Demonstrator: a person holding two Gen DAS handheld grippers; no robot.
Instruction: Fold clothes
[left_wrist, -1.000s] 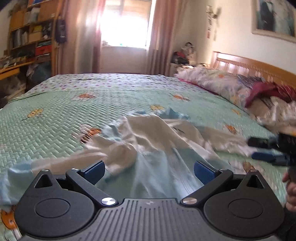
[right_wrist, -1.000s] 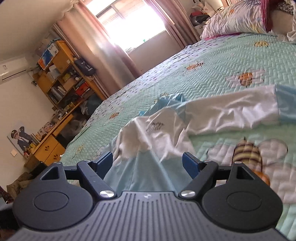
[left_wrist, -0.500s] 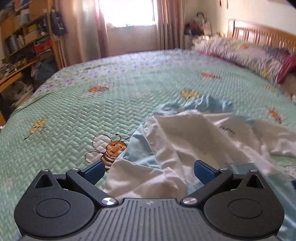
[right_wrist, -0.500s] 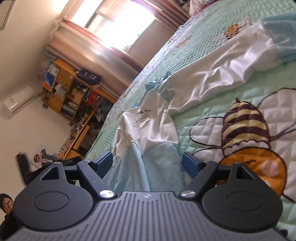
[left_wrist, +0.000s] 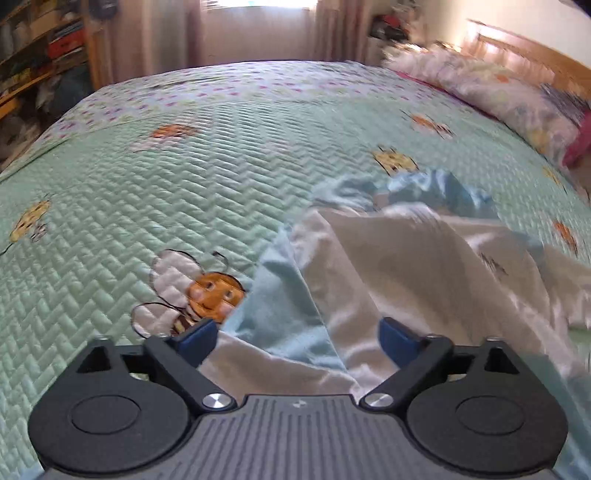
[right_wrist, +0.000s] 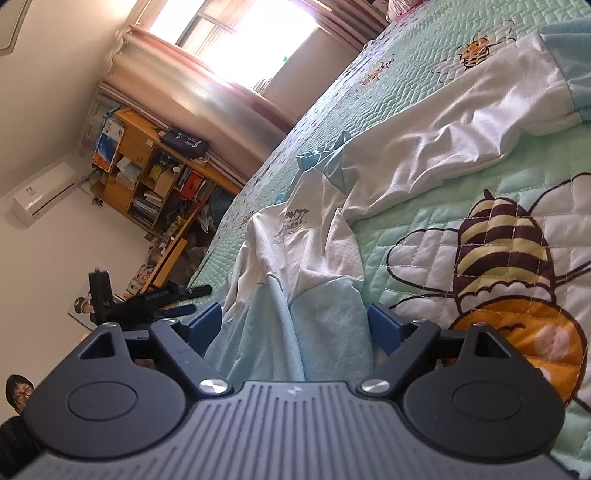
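Observation:
A white and light-blue long-sleeved top lies crumpled on the green quilted bedspread. My left gripper is low over its near edge, fingers wide apart, with cloth running up between them. In the right wrist view the same top stretches away, one sleeve spread out to the right. My right gripper is open with a light-blue fold lying between its blue pads. The left gripper shows at the left edge of the bed.
Pillows and a wooden headboard lie at the far right. A shelf unit full of things and curtains stand beyond the bed. A person is at the lower left of the right wrist view.
The left gripper has swung left and dropped closer to the top's left edge. The right gripper has tilted and sunk nearer the bedspread, so the bee print looms larger.

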